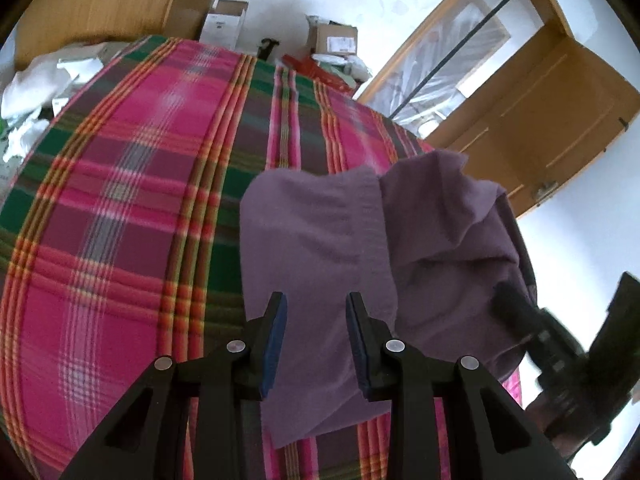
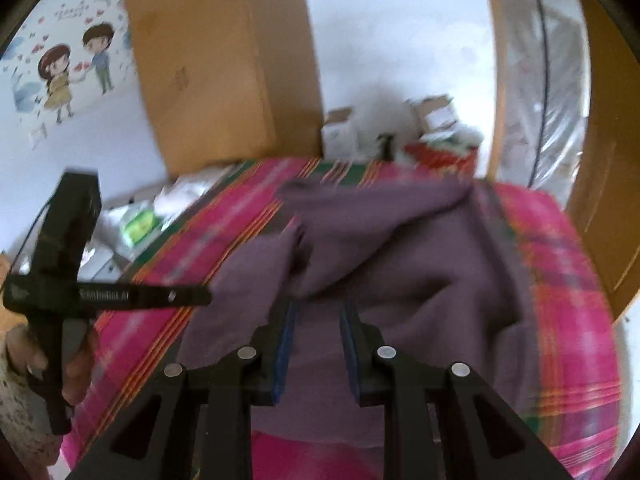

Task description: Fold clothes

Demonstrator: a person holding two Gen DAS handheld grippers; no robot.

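Lying rumpled on plaid bedspread [image 1: 120, 200]: purple garment [image 1: 320, 240] (half-folded).

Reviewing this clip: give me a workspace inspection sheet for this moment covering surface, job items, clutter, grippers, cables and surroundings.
Surface: bed under a pink, green and orange plaid cover, mostly bare.
Job's things: one purple garment, partly folded, flat on its left part, bunched and rumpled on the right side.
Clutter: cardboard boxes and white bags on the floor beyond the bed; nothing else seen on the cover.
Grippers: left gripper open, over the flat part of the garment; right gripper open, at the bunched cloth; contact unclear because of blur.
Cables: a thin dark cord by the left gripper's body.
Surroundings: wooden door, wooden wardrobe, cartoon wall sticker.
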